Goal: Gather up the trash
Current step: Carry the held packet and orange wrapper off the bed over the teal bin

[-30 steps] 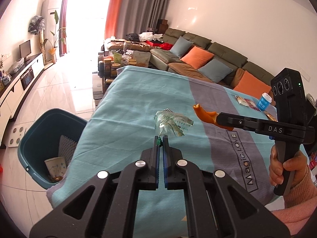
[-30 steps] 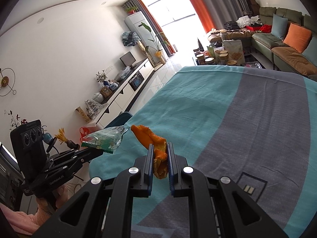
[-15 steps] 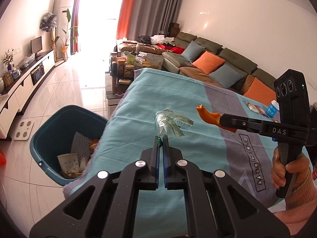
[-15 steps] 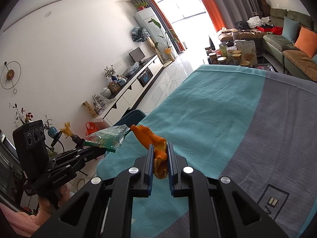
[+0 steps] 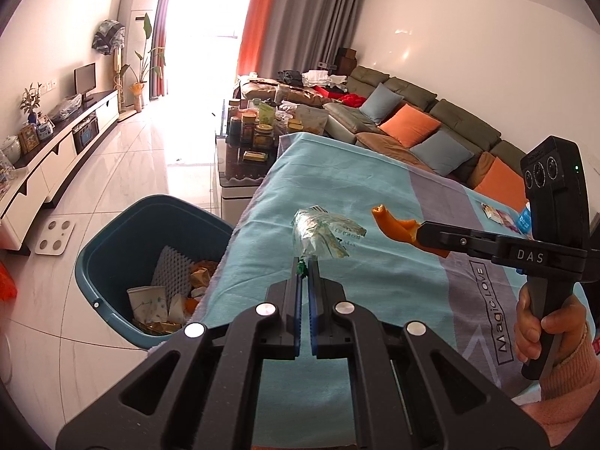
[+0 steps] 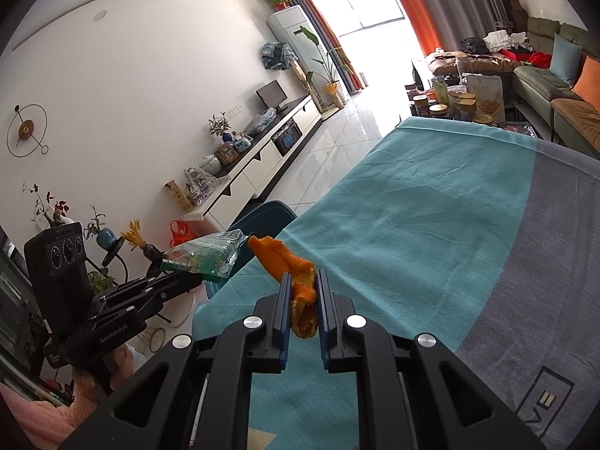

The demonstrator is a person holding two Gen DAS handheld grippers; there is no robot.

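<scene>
My left gripper (image 5: 306, 262) is shut on a crumpled clear plastic wrapper (image 5: 322, 234) with green print, held above the teal tablecloth (image 5: 337, 172). The wrapper also shows in the right wrist view (image 6: 204, 257). My right gripper (image 6: 303, 281) is shut on an orange peel (image 6: 288, 262), also above the cloth. In the left wrist view the peel (image 5: 393, 225) sticks out of the right gripper's tip to the right of the wrapper. A teal trash bin (image 5: 123, 240) with paper scraps inside stands on the floor left of the table.
A small blue bottle (image 5: 525, 219) and a flat packet (image 5: 495, 213) lie on the table's far right. A coffee table (image 5: 247, 150) with jars stands beyond the table. A white scale (image 5: 54, 238) lies on the floor by the TV cabinet (image 5: 56, 165).
Both grippers have shifted left with their loads. The trash bin now shows more fully, closer to the left gripper's line.
</scene>
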